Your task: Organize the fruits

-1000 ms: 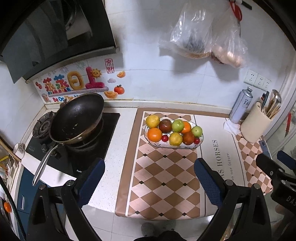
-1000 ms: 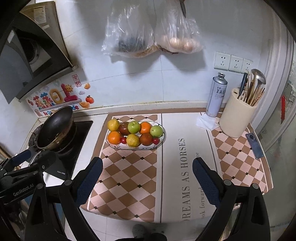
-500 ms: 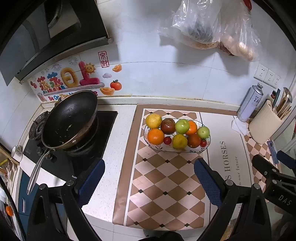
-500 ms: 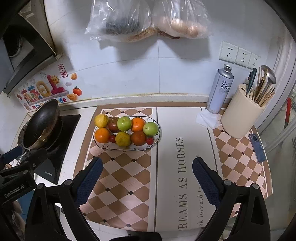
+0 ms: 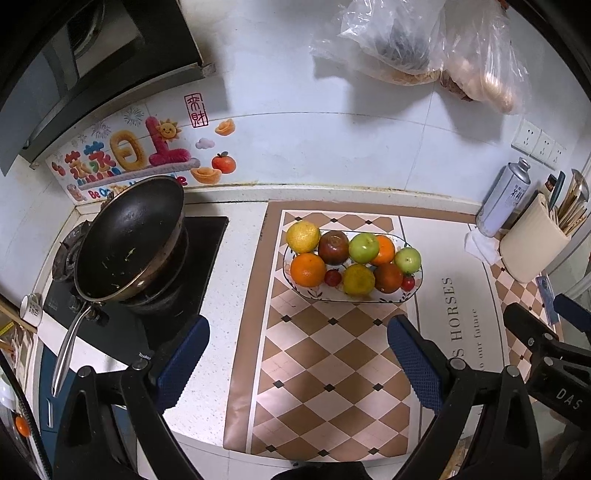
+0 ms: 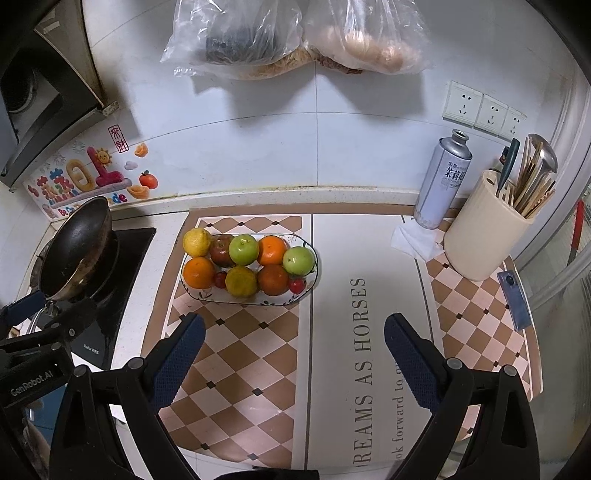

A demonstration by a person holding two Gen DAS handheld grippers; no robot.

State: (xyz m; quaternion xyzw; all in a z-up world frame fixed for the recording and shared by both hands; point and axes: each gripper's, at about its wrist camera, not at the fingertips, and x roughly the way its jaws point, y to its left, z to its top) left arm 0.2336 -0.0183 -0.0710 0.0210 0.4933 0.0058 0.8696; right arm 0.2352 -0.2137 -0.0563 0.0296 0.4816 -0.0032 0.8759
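An oval white plate [image 5: 415, 290] [image 6: 314, 280] stands on the checkered mat and holds several fruits: oranges [image 5: 307, 269] [image 6: 272, 250], green apples [image 5: 364, 247] [image 6: 243, 249], a yellow citrus [image 5: 303, 236] [image 6: 197, 242], dark red fruits [image 5: 333, 246] and small red tomatoes [image 5: 407, 283]. My left gripper [image 5: 297, 352] is open and empty, held above the mat in front of the plate. My right gripper [image 6: 294, 349] is open and empty, also in front of the plate, a little to its right.
A black wok [image 5: 129, 240] [image 6: 79, 247] sits on the stove at the left. A spray can [image 6: 443, 177], a tissue [image 6: 415, 240] and a beige utensil holder [image 6: 484, 236] stand at the back right. A phone [image 6: 513, 299] lies near the right edge. Plastic bags [image 6: 295, 33] hang on the wall.
Both grippers have moved forward over the counter toward the plate, so the fruit sits lower and closer in both views. Both stay open and empty.
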